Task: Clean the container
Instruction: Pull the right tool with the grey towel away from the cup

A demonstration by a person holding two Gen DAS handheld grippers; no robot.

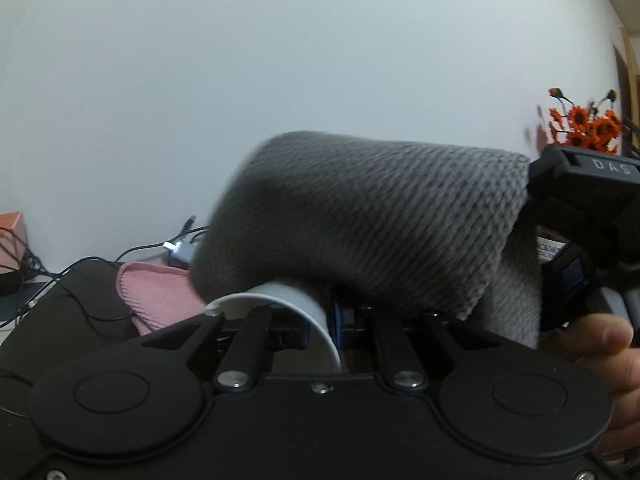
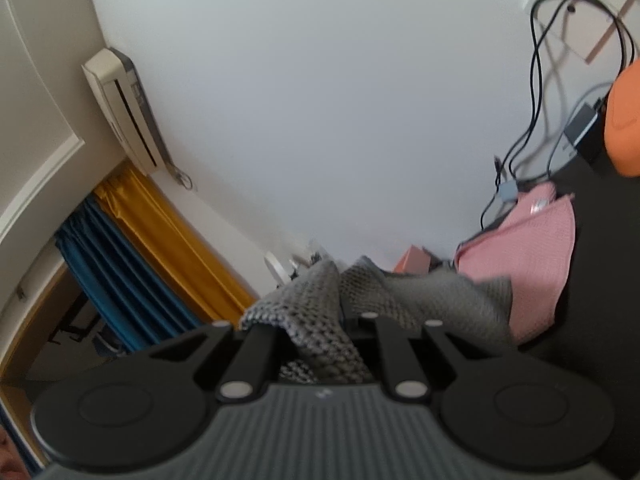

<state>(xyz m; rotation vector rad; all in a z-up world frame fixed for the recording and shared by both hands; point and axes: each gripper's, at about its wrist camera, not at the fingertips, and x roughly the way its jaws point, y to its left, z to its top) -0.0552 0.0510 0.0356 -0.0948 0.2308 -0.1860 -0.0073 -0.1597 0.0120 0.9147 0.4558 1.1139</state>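
Note:
In the left wrist view my left gripper [image 1: 320,320] is shut on a white container [image 1: 308,312], gripping its rim and wall, held up off the table. A grey knitted cloth [image 1: 360,220] is draped over the container's top. The right gripper's black body [image 1: 584,200] shows at the right edge, with a hand below it. In the right wrist view my right gripper [image 2: 320,320] is shut on the grey cloth [image 2: 320,320], which bunches between the fingers. A sliver of the white container [image 2: 276,266] shows behind the cloth.
A pink cloth [image 1: 156,292] [image 2: 536,248] lies on the black table [image 1: 80,300] [image 2: 600,280]. Cables and an adapter [image 1: 180,248] trail along the wall. Orange flowers [image 1: 584,124] stand at the right. An orange object [image 2: 626,120] sits at the table's far end.

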